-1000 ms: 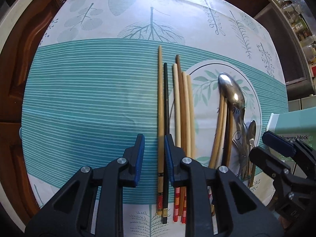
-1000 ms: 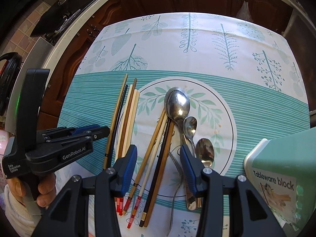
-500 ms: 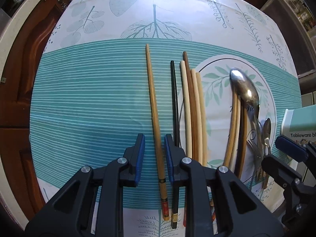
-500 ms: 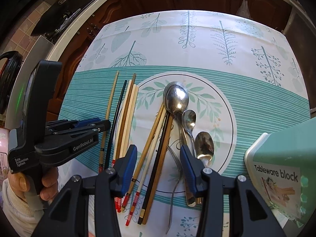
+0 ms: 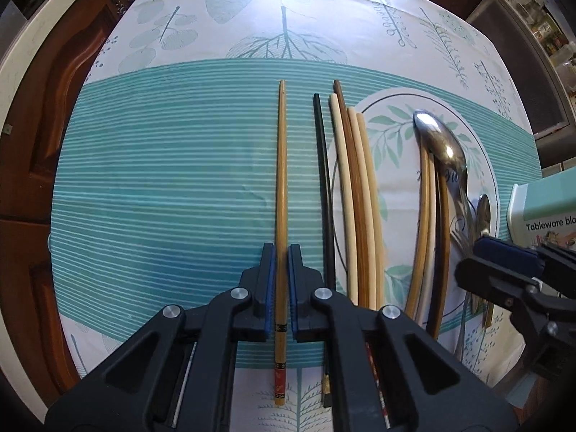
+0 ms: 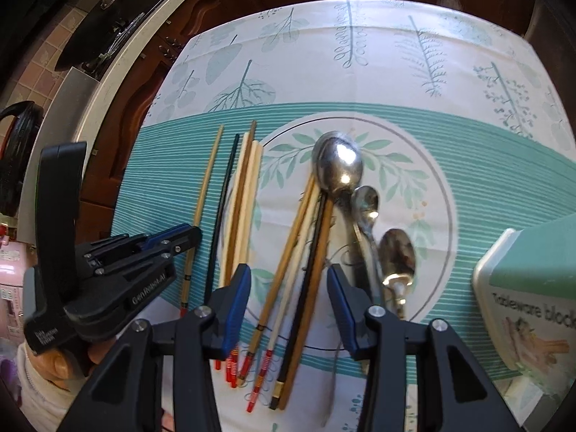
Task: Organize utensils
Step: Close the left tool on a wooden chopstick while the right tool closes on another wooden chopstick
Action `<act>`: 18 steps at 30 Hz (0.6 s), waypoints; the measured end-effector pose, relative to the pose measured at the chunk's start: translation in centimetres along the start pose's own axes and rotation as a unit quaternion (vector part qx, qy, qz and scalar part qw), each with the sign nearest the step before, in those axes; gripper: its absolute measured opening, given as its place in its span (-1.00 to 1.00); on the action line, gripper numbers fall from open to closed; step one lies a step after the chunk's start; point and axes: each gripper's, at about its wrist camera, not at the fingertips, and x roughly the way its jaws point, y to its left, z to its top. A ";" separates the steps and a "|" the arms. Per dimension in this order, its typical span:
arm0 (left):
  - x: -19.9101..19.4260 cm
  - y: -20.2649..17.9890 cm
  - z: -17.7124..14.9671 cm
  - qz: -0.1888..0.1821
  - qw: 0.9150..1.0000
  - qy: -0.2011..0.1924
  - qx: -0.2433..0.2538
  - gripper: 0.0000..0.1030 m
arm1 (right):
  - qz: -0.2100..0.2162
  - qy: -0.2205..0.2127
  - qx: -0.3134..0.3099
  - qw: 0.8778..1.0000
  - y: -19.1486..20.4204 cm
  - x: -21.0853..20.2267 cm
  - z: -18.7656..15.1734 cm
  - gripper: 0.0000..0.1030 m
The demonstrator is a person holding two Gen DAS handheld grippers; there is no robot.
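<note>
My left gripper [image 5: 282, 252] points straight down and is shut on a tan chopstick [image 5: 280, 162] that lies alone on the teal stripes, left of a black chopstick [image 5: 322, 180]. The right wrist view shows this gripper [image 6: 194, 234] at the left, gripping the same chopstick [image 6: 207, 183]. My right gripper [image 6: 288, 270] hovers over a slanted bundle of chopsticks [image 6: 298, 252]. Its jaws are closing with the bundle between them, and the pads do not touch it. Three metal spoons [image 6: 338, 169] lie just right of the bundle.
A mint box labelled "Tableware block" [image 6: 532, 288] stands at the right table edge. Another group of pale and brown chopsticks [image 6: 244, 187] lies beside the black one. A hand [image 6: 54, 363] holds the left gripper. Dark wooden cabinets surround the leaf-print tablecloth [image 6: 360, 82].
The tan chopstick has slid left, away from the black one, and the left jaws have closed onto it. The right jaws have narrowed around the slanted bundle.
</note>
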 end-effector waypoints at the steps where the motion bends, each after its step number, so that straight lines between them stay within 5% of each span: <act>1: -0.3 1.2 -0.1 -0.007 1.000 0.005 -0.003 -0.91 | 0.008 0.005 0.004 1.000 0.1 0.2 0.0 -0.38; 10: -0.8 1.2 -0.9 0.002 1.000 0.013 0.014 -0.91 | 0.040 0.060 0.075 0.995 -0.1 3.6 0.3 -0.45; 18: -1.3 2.7 -1.3 -0.017 1.000 0.012 0.007 -0.91 | 0.015 0.068 0.102 0.992 0.3 4.5 1.1 -0.45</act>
